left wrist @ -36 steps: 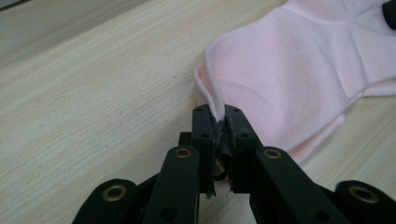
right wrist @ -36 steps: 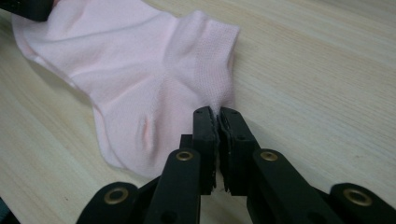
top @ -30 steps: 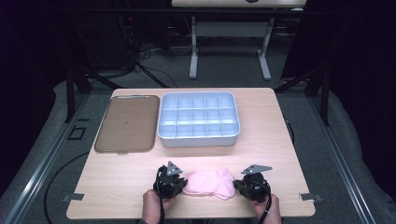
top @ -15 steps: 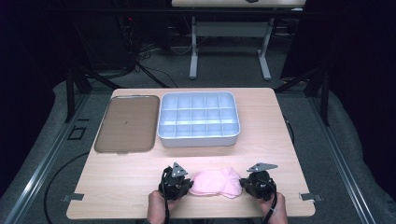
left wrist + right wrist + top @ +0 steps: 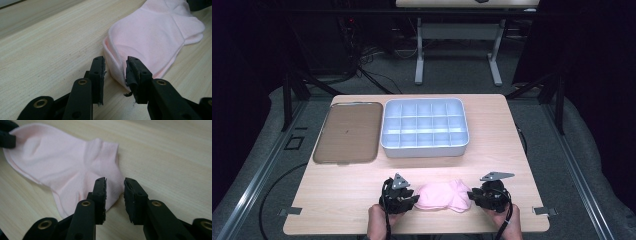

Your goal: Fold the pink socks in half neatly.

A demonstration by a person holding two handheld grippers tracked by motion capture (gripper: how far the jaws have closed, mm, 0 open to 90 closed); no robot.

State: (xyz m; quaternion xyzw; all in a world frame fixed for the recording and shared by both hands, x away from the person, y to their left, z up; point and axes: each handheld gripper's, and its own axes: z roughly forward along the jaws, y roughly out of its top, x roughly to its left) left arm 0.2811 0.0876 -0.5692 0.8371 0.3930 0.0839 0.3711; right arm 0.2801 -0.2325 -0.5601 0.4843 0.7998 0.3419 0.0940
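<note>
Lying flat near the front edge of the tabletop (image 5: 512,145), a pink sock (image 5: 443,195) sits between the two tongs, a little right of the edge's middle.

Left to right across the tabletop:

1. A brown lid (image 5: 347,132) lies flat toward the back left corner.
2. A pale divided box (image 5: 425,148) stands just right of the lid, near the middle of the back edge. Its compartments are arranged in a grid.
3. The left tongs (image 5: 412,199), held in the person's left hand (image 5: 378,225), rest at the left end of the sock. In the left gripper view the left tongs (image 5: 115,72) stand apart with a clear gap. The folded edge of the sock (image 5: 152,37) lies in that gap against one jaw, and the other jaw is clear of the fabric. The jaws have just been opening.
4. The sock lies spread on the wood, unlifted.
5. The right tongs (image 5: 473,195), held in the right hand (image 5: 507,226), rest at the right end of the sock. In the right gripper view the right tongs (image 5: 115,195) also stand apart. The sock (image 5: 65,162) runs behind one jaw, and its edge reaches into the gap. Bare wood shows between the jaws. These jaws have likewise just been opening.
</note>
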